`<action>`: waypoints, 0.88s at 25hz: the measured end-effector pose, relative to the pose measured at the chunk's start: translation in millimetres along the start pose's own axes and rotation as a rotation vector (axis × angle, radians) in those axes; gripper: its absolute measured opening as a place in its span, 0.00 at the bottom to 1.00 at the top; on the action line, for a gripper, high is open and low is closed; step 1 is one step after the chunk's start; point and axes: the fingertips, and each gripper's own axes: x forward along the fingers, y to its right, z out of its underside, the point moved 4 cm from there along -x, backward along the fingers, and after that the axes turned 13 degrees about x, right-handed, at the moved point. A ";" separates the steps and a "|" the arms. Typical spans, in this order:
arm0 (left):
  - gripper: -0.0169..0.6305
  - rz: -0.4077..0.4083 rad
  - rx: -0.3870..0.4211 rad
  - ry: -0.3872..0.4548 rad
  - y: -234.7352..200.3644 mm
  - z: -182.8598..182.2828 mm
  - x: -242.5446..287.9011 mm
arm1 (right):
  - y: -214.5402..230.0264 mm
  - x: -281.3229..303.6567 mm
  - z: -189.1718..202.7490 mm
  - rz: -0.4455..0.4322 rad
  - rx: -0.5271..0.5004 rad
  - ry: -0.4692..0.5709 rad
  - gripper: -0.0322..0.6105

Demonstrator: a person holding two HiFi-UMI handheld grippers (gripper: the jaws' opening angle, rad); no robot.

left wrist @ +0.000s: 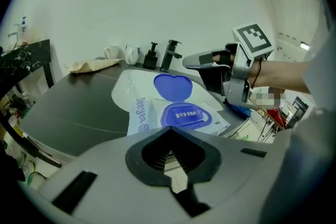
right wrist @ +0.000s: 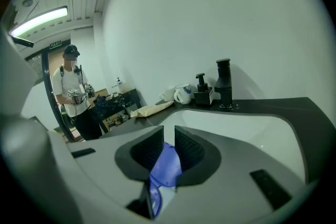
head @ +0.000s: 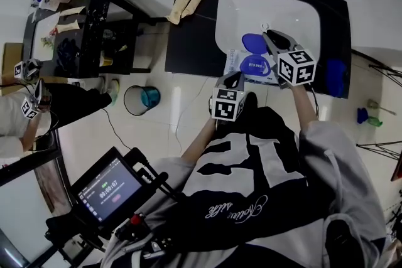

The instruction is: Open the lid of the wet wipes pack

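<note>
Black counter (head: 195, 41) with a white sink (head: 251, 9) stands against a plain white wall, and the tap (right wrist: 224, 84) is at 12 o'clock of the basin. At 6 o'clock of the basin, over its near rim, lies the wet wipes pack (head: 251, 64) (left wrist: 142, 115), flat, white with blue print. Its blue lid (head: 252, 42) (left wrist: 172, 86) (right wrist: 167, 165) is open: it is rounded, almost heart-shaped, and it stands up from the 12 o'clock side of the blue oval frame (left wrist: 186, 114) on the top of the pack. The right gripper (head: 270, 34) (left wrist: 191, 60) (right wrist: 168, 136) is over the sink at about 1 o'clock of the pack. Its jaws are apart by only a narrow gap, and the blue lid shows through this gap. The left gripper view shows this gripper a little above the lid, so the jaws seem to hold nothing. The left gripper (head: 233, 80) (left wrist: 170, 131) is at 7 o'clock of the pack, just beside the near edge of the counter. Its jaws are closed tip to tip, with nothing between them, and they do not touch the pack.
</note>
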 end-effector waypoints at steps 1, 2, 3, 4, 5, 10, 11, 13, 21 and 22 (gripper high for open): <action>0.02 -0.001 0.002 0.021 -0.9 -5.0 -2.1 | -2.0 -6.8 1.6 0.000 0.011 0.020 0.13; 0.02 -0.003 0.010 0.042 -2.5 -10.3 -4.4 | -4.4 -13.4 4.2 0.001 0.020 0.038 0.13; 0.02 -0.007 0.023 0.063 -4.5 -15.6 -6.9 | -7.2 -19.8 7.6 0.003 0.027 0.055 0.13; 0.02 -0.011 0.038 0.082 -6.4 -20.6 -10.1 | -10.5 -26.4 12.1 0.007 0.033 0.070 0.13; 0.02 -0.013 0.052 0.102 -8.0 -24.8 -13.9 | -14.4 -33.2 17.6 0.012 0.038 0.085 0.13; 0.02 0.017 0.078 0.212 -9.5 -36.6 -39.7 | -46.8 -65.8 48.3 0.036 0.073 0.157 0.13; 0.02 0.029 0.078 0.230 -8.4 -39.0 -45.5 | -54.6 -71.3 52.1 0.040 0.081 0.167 0.13; 0.02 0.042 0.082 0.259 -3.1 -46.9 -56.1 | -67.7 -81.6 56.5 0.047 0.095 0.175 0.13; 0.02 0.104 0.076 0.341 37.1 -62.9 -113.3 | -124.6 -130.0 77.0 0.066 0.093 0.154 0.11; 0.02 0.101 0.075 0.346 40.7 -62.2 -117.5 | -126.9 -135.9 78.2 0.071 0.092 0.163 0.08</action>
